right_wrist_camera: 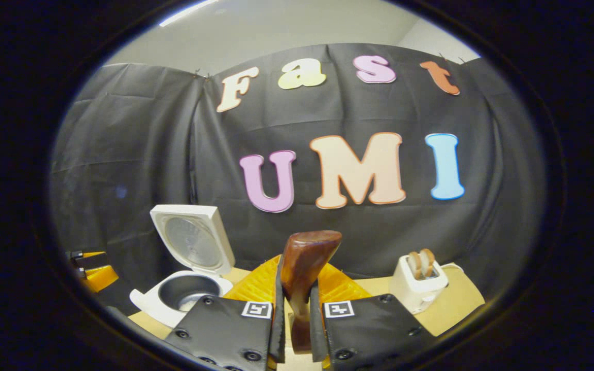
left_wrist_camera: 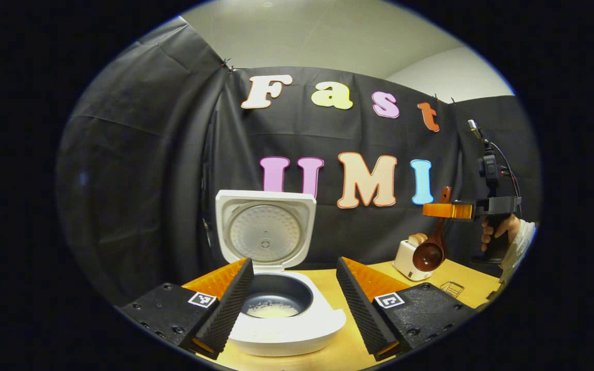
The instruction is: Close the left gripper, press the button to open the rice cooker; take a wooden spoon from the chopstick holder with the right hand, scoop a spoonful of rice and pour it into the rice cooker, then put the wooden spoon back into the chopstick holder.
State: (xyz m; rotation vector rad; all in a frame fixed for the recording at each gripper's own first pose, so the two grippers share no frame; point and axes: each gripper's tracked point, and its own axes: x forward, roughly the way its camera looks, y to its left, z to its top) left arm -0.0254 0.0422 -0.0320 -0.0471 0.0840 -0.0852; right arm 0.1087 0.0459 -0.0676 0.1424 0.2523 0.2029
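The right gripper [right_wrist_camera: 295, 330] squeezes the wooden spoon [right_wrist_camera: 302, 268], bowl hanging down, ready to go back. The left gripper [left_wrist_camera: 292, 304] is wide open by the rice cooker [left_wrist_camera: 286, 319].

Left gripper view sits low and close before the open rice cooker [left_wrist_camera: 276, 288], facing the cloth wall; right gripper view looks from farther right — both share cooker and toaster [right_wrist_camera: 418, 283].

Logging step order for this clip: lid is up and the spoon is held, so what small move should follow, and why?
Probably carry the wooden spoon back to the chopstick holder. The rice cooker stands open with rice already in its pot, and the right hand-held gripper clamps the handle with the bowl hanging down, apparently empty, beside the toaster.
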